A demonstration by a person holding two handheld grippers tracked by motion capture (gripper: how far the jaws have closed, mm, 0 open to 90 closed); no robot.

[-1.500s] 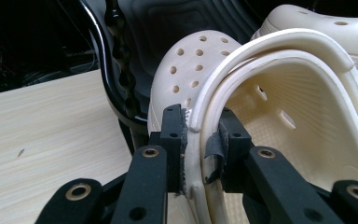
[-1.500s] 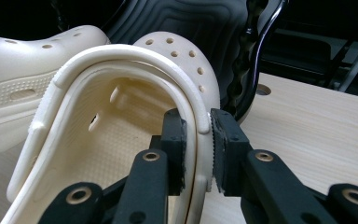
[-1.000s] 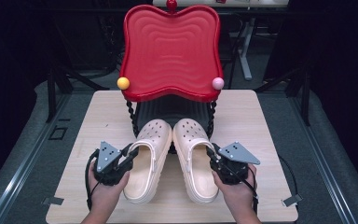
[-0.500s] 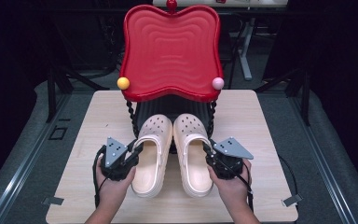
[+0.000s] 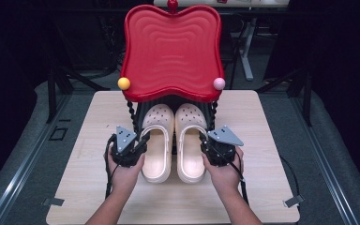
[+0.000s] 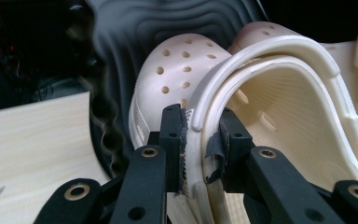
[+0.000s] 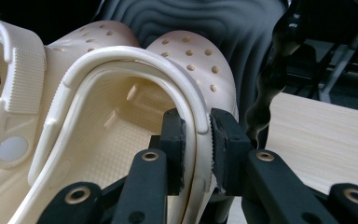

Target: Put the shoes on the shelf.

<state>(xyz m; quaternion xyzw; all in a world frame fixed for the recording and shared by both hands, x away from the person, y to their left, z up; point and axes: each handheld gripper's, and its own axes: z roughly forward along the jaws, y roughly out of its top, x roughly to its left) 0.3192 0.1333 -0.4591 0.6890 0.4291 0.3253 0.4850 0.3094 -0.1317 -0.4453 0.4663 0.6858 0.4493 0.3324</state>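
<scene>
Now two cream clogs sit side by side on the wooden table (image 5: 272,140), toes pointing away from the person and tucked under the red tray shelf (image 5: 171,51). The left gripper (image 5: 136,147) pinches the outer side wall of the left clog (image 5: 157,140); in the left gripper view its two black jaws press on the rim, one on the outside and one on the inside of the left clog (image 6: 186,70). The right gripper (image 5: 207,146) pinches the outer side wall of the right clog (image 5: 190,140) the same way, and in the right gripper view the jaws squeeze the rim of the right clog (image 7: 196,56) from both sides. Each gripper is held by a hand at the near end of the table. The shelf has a yellow ball (image 5: 123,83) on one front corner and a pink ball (image 5: 219,84) on the other. Its twisty black legs (image 5: 131,115) stand just beside the toes of the clogs.
</scene>
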